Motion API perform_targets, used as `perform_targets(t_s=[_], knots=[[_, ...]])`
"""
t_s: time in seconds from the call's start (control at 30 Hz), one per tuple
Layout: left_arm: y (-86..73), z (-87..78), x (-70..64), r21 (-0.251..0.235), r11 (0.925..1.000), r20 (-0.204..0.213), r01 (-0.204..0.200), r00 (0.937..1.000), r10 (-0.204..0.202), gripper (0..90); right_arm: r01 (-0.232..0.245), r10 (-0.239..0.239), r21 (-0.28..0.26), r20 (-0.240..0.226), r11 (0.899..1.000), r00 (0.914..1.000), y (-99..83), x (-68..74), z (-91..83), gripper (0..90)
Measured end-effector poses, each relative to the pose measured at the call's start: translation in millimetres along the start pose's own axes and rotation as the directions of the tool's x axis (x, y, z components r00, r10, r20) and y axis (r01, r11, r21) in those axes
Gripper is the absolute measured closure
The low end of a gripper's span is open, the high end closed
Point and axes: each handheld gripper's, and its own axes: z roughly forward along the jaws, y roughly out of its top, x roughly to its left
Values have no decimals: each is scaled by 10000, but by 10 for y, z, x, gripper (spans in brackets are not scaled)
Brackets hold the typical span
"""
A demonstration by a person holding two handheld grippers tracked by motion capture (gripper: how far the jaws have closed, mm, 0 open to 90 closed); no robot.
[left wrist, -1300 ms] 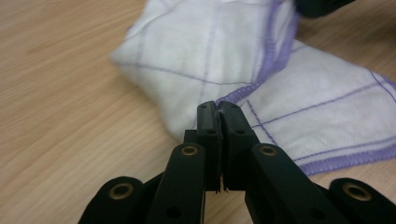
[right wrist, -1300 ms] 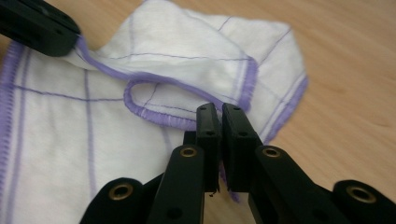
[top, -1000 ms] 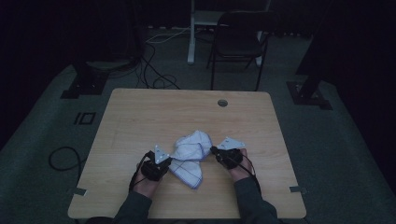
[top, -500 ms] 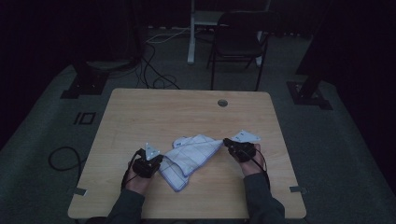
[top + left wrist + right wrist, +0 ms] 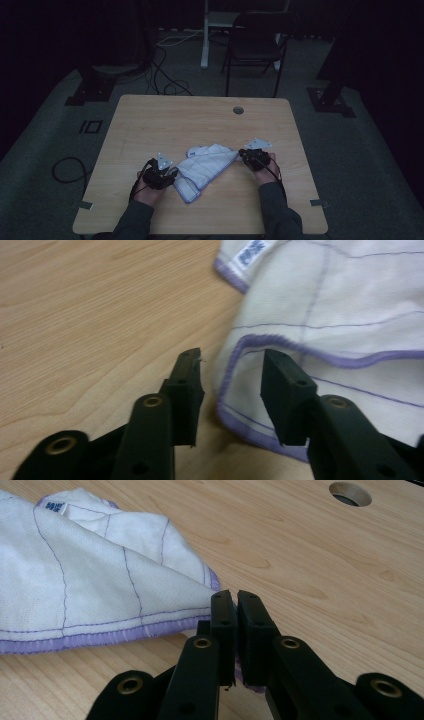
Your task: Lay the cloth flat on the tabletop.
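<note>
wooden table (image 5: 320, 575) hole beyond right hand-held gripper (image 5: 235, 602) pinching cloth (image 5: 100, 590).

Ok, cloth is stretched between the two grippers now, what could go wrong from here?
The left gripper stands open around the cloth hem, so a pull may leave that end behind. The right gripper pinches only a corner, which could slip out. A layer is still folded over, so the cloth may bunch.

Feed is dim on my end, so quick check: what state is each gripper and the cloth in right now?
left gripper: open, jaws astride the cloth's purple-hemmed edge, not clamped.
right gripper: shut on the cloth's corner.
cloth: folded over itself, lying on the table, stretched between the two grippers.
</note>
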Motion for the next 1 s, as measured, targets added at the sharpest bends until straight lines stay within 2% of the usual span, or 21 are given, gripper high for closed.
perform_targets(t_s=[0.07, 0.17, 0.3, 0.53, 0.63, 0.8, 1.0], knots=[[-4, -35, -49, -14, 9997, 16, -249, 9997, 249, 577, -2, 2, 11, -4, 10000, 10000, 1, 0, 5, 871], [-10, -100, -92, -181, 9993, 88, -317, 9995, 319, 571, 9, -9, 7, -6, 10000, 10000, 1, 2, 3, 869], [15, -192, -154, -536, 9978, 382, -380, 9985, 400, 571, 3, -3, 23, -19, 10000, 10000, -2, -3, 5, 868], [104, -208, -315, -819, 9934, 880, -802, 9923, 874, 573, 57, -56, 105, -103, 9999, 9999, -11, 8, 16, 865], [149, -126, -460, -734, 9896, 1205, -1238, 9839, 1320, 572, 33, -31, 128, -131, 9999, 9999, -20, 9, 18, 865], [181, -13, -640, -636, 9824, 1598, -1754, 9700, 1835, 557, 24, -22, 144, -172, 9999, 9998, -35, 7, 22, 864], [181, 138, -784, -265, 9742, 1525, -2242, 9622, 2256, 512, 42, -38, 156, -236, 9999, 9997, -48, 8, 20, 864]])
